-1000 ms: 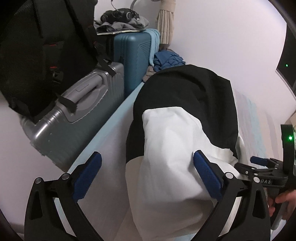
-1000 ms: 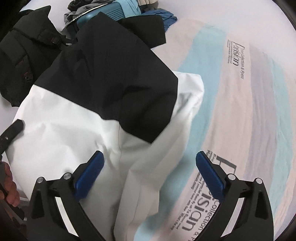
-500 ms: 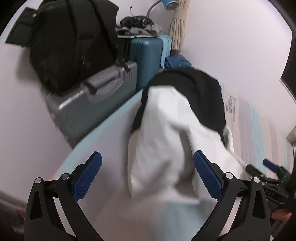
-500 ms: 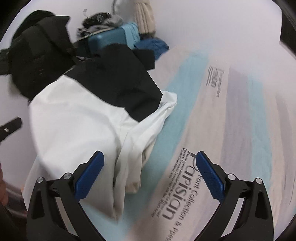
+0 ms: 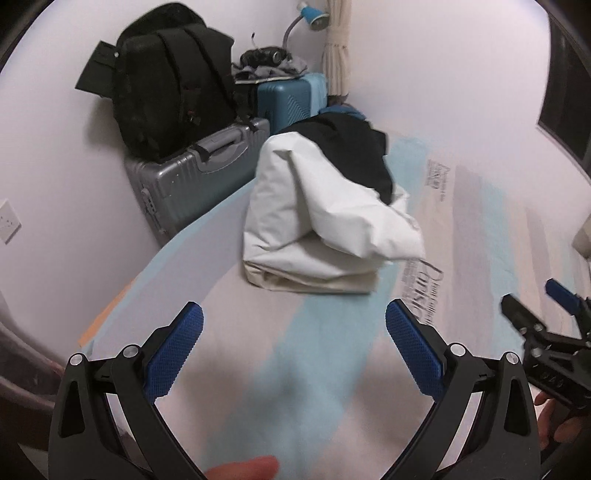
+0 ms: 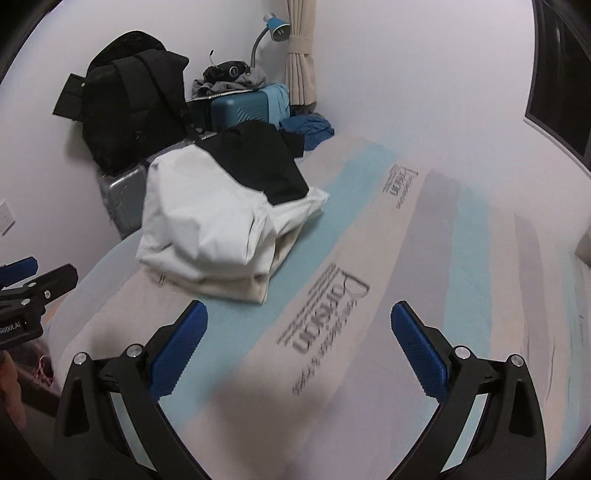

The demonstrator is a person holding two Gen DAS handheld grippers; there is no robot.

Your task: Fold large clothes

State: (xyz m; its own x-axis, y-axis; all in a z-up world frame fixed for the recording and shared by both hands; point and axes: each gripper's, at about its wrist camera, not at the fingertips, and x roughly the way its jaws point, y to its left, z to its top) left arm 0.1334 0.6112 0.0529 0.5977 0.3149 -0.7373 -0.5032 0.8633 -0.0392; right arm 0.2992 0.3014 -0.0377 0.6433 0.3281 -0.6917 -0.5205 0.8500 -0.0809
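Observation:
A white and black jacket (image 5: 325, 221) lies folded into a bulky bundle on the striped bed sheet (image 5: 480, 236), near the bed's far left edge. It also shows in the right wrist view (image 6: 221, 218). My left gripper (image 5: 295, 343) is open and empty, held back from the bundle above bare sheet. My right gripper (image 6: 299, 343) is open and empty, also back from the bundle. The right gripper shows at the right edge of the left wrist view (image 5: 535, 325).
A grey suitcase (image 5: 192, 177) and a teal suitcase (image 5: 291, 99) stand beside the bed, with a black backpack (image 5: 166, 85) on the grey one. Blue clothes (image 6: 308, 129) lie at the bed's far end. A lamp (image 6: 275, 27) and curtain (image 6: 301, 55) stand in the corner.
Both grippers have pulled back from the jacket. A second ago they were right over it; now it sits well ahead as a folded bundle on the sheet.

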